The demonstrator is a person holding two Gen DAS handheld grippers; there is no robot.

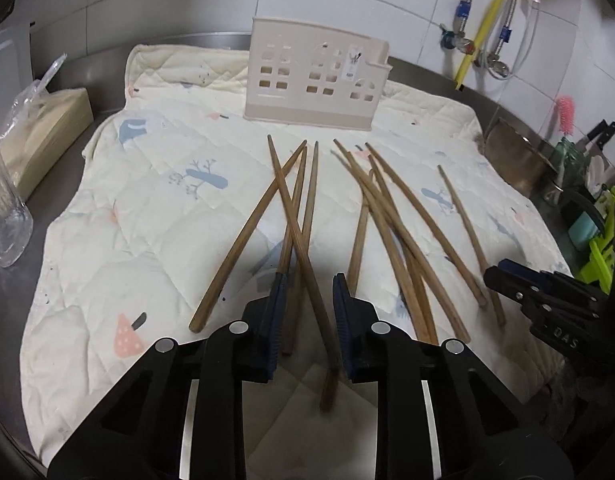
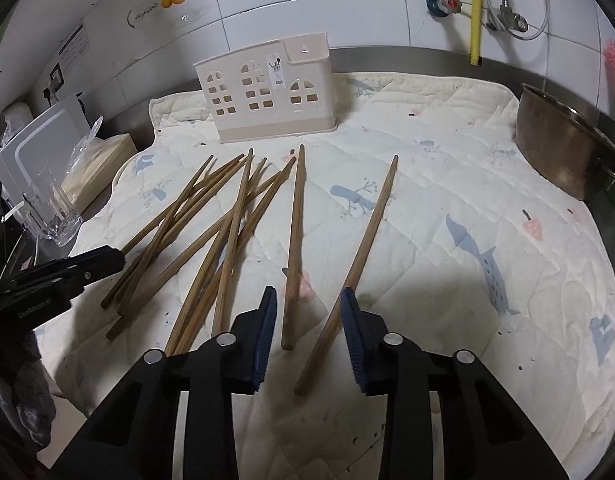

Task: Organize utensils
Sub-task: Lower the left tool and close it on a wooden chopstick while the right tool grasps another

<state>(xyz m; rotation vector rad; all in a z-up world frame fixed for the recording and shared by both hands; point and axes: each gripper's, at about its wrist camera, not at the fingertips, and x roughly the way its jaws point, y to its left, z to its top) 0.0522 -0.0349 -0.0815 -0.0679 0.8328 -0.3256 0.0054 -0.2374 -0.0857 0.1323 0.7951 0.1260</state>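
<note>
- Two chopsticks (image 2: 295, 248) lie between my right hand-held gripper (image 2: 309, 334) fingers, jaws narrowed, not touching.
- One crossed chopstick (image 1: 303, 264) lies between my left hand-held gripper (image 1: 309, 320) fingers, jaws narrowed, unclamped.
- Both lie on quilted mat (image 1: 155, 208).

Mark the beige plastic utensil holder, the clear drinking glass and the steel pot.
beige plastic utensil holder (image 2: 263, 100): right wrist view, front wall.
clear drinking glass (image 2: 53, 210): right wrist view, side wall.
steel pot (image 2: 559, 152): right wrist view, outer wall.

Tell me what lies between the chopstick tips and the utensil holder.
Only bare quilted cloth. In the right wrist view the chopsticks end short of the utensil holder, with nothing else in that strip.
</note>
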